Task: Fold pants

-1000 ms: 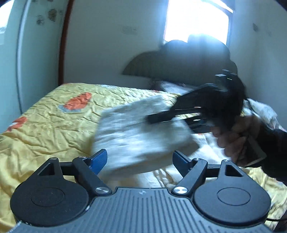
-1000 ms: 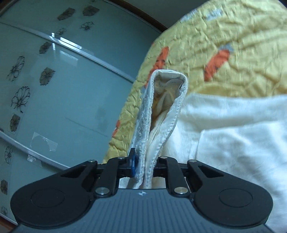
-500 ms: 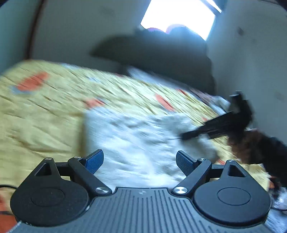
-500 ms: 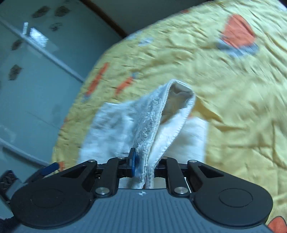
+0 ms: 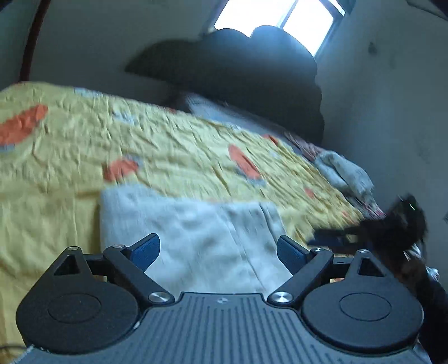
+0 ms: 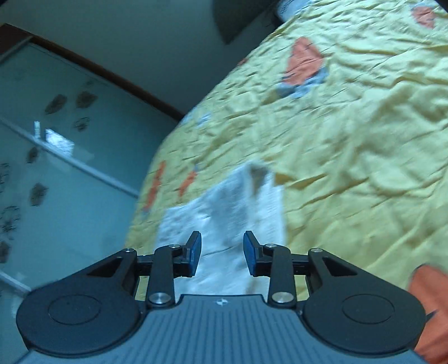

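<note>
We look along two hand-held grippers toward a bed covered by a crumpled yellow bedspread [image 5: 173,156] with orange patches.

In the left wrist view, the left hand-held gripper [image 5: 218,252] has its blue-padded fingers spread wide and opening further, with nothing pinched. The folded white pants [image 5: 196,235] lie flat on the bedspread just ahead of it, seen through the gap between the fingers without touching either pad. The picture is blurred, so we cannot make out the folds clearly. At the right edge, the right hand-held gripper [image 5: 330,238] shows as a dark smear, held by a hand [image 5: 411,268], just beside the right edge of the pants. Beyond the bed stands a dark headboard [image 5: 238,75] under a bright window [image 5: 277,19]. A heap of pale cloth [image 5: 347,173] lies at the far right side of the bed.

In the right wrist view, the right hand-held gripper [image 6: 222,253] is partly spread and opening. The pants [image 6: 232,212] lie between and beyond the fingers, and neither pad presses on them. The far end of the pants rises in a small hump. To the left of the bed is a frosted glass door [image 6: 70,156] with dark flower marks.
</note>
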